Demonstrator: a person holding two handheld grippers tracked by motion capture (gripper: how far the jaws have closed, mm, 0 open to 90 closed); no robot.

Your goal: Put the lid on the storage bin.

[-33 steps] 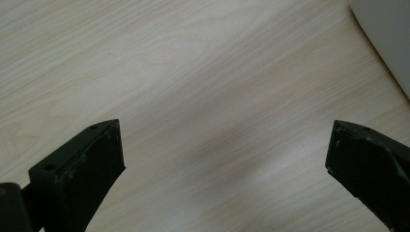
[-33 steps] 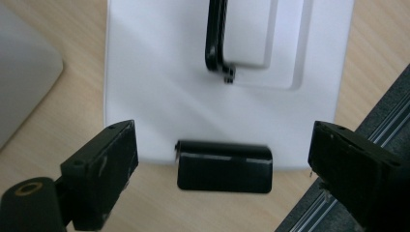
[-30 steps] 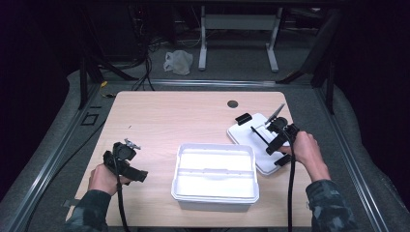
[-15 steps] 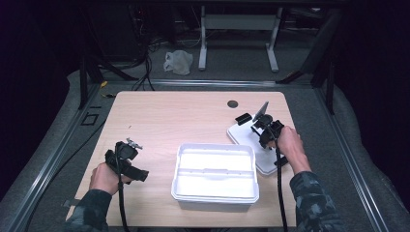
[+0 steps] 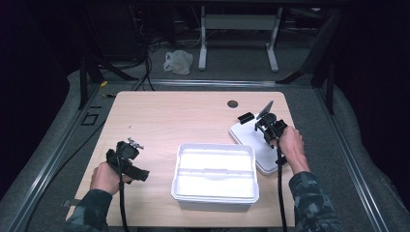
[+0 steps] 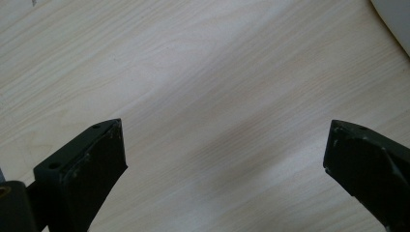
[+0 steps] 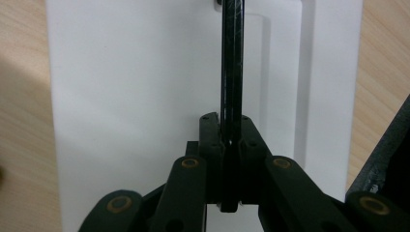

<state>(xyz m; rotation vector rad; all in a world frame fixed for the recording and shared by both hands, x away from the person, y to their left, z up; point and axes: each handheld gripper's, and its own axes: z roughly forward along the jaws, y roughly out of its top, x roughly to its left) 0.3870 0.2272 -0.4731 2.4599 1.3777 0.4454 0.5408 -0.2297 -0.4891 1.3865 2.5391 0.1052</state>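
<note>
My right gripper (image 5: 265, 122) hovers over the far end of a flat white foam tray (image 5: 247, 137) at the table's right side. It is shut on a thin black strip (image 5: 265, 109) that sticks up and away from the jaws. In the right gripper view the jaws (image 7: 231, 129) pinch the strip (image 7: 231, 58) edge-on above the white tray (image 7: 121, 72). A small black block (image 5: 245, 117) lies at the tray's far left corner. My left gripper (image 5: 126, 155) rests at the table's near left, open (image 6: 225, 140) over bare wood with nothing between its fingers.
An open white foam container (image 5: 212, 197) with two compartments sits at the middle front of the wooden table (image 5: 174, 116); its edge (image 6: 394, 14) shows in the left gripper view. A round dark hole (image 5: 232, 104) marks the table's far side. A black block's corner (image 7: 387, 145) stands beside the right jaws.
My right gripper has moved left and farther away along the white tray, with the black strip in its jaws. The left gripper has stayed put.
</note>
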